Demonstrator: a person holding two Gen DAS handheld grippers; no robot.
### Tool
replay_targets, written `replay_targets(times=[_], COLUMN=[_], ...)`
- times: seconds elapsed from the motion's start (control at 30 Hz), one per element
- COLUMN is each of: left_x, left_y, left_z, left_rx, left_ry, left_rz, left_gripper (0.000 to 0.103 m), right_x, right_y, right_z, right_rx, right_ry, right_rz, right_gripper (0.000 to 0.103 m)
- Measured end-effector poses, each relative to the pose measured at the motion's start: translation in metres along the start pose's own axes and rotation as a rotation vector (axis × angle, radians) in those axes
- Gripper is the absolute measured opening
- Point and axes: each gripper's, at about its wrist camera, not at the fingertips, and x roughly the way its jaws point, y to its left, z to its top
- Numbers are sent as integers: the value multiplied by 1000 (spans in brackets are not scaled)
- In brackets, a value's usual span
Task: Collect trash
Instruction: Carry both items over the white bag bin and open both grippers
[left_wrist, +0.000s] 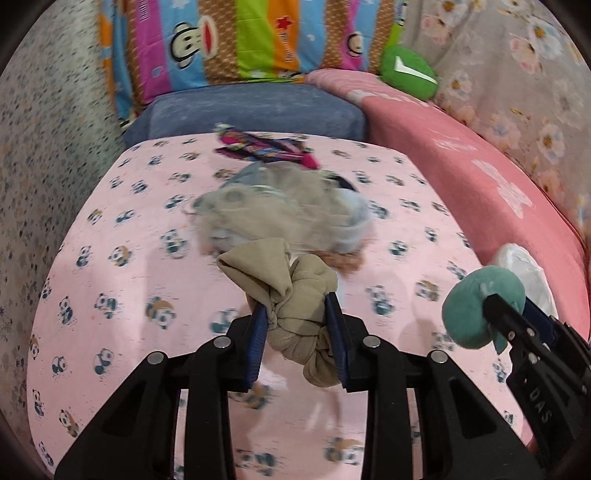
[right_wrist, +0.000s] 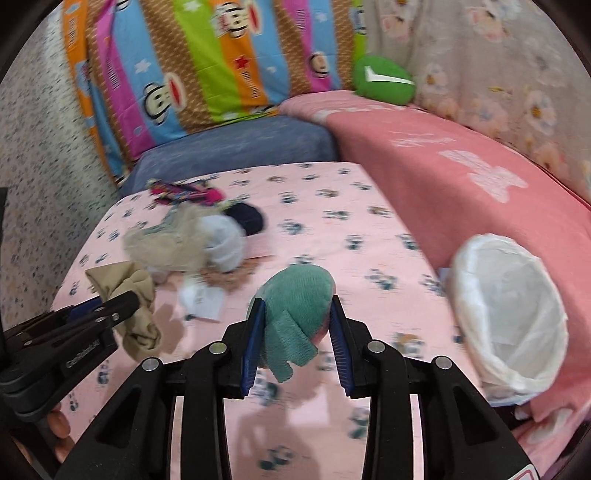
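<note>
Right wrist alone shows bin (right_wrist: 511, 314) mouth, seemingly empty.

Right claw (left_wrist: 491, 314) body, left wrist view: white lettering "DAS", rest cut off by frame edge. Left claw (right_wrist: 122, 306) body, right wrist view: small white lettering, blurred, not legible. Green cushion (left_wrist: 406, 72): white check-mark sign. No other readable text.

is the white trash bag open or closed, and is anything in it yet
Open: the white trash bag shows a wide round mouth. The visible inside looks empty; its bottom is hidden.
</note>
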Motion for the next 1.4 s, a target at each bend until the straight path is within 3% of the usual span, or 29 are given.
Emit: replay_targets(times=[0.5,0.87,1.1,1.17,1.27,1.4], left_x=[2,23,44,49,55,57], left_y=[-188,-290,-324,-324,-318,-313], left_z=[-11,-10,-5,-4,-1,4], left_rx=[269,394,412,398,374,373], left_ry=[3,42,90,96,96,77], left_rz=[-170,-306,-365,-371,-359,-340], left_gripper=[30,30,32,33,40,44], right_x=[-40,-31,-10,-8,-15,-18], right_y=[-194,-263,-282,-284,-284,-282], right_z=[-27,-37,-29,-26,-22,-18], right_rx=[235,275,246,254,305,302], right_ry=[-36,-28,6,5,-47,-61], right_rz=[-279,-393,-472,-448,-335,-372], right_gripper=[33,34,39,45,64,64])
